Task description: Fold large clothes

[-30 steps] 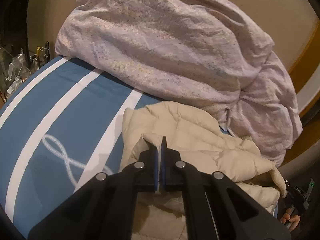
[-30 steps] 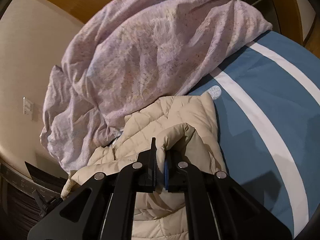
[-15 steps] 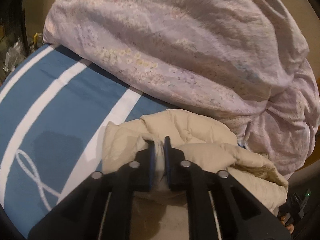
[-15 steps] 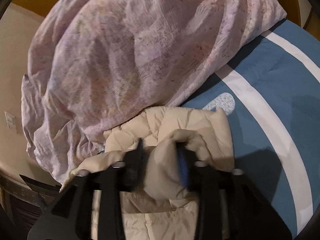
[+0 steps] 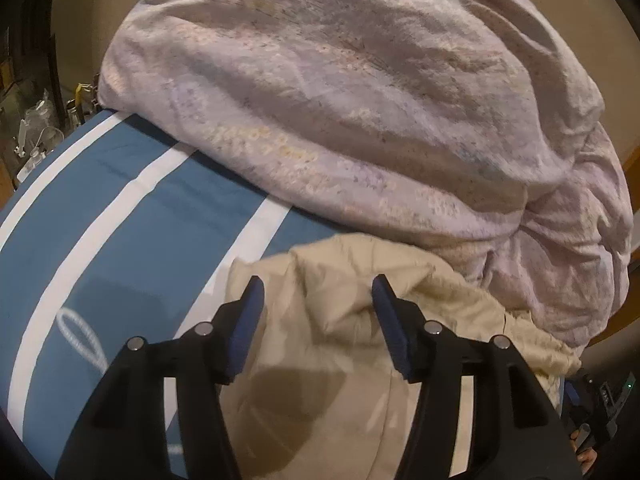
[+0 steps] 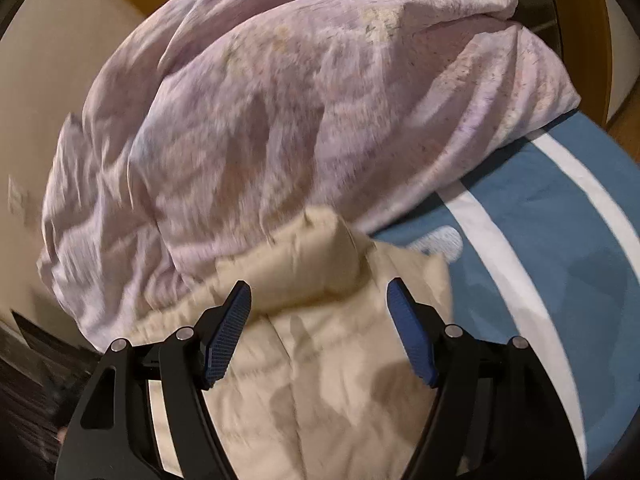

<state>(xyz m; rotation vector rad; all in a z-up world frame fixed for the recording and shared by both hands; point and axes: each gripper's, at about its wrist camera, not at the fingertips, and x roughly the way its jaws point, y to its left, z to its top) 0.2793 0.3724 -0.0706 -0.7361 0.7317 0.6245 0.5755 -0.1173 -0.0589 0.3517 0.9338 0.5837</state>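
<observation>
The right gripper [image 6: 318,300] is hanging over a cream puffy coat [image 6: 320,380]. Its jaws are opening, and the blue pads [image 6: 226,340] are not pressing on anything. A soft bump of the coat is sitting between them, just past the tips. The coat is lying on a blue cover [image 6: 560,260] with wide white stripes. A big pink blanket [image 6: 280,100] is piled up behind the coat and is touching its far edge. A tan wall [image 6: 52,80] is showing on the left. The picture is looking a bit blurry.

quilted matt jacket [image 5: 344,392]; crinkled cotton duvet [image 5: 360,100]
</observation>
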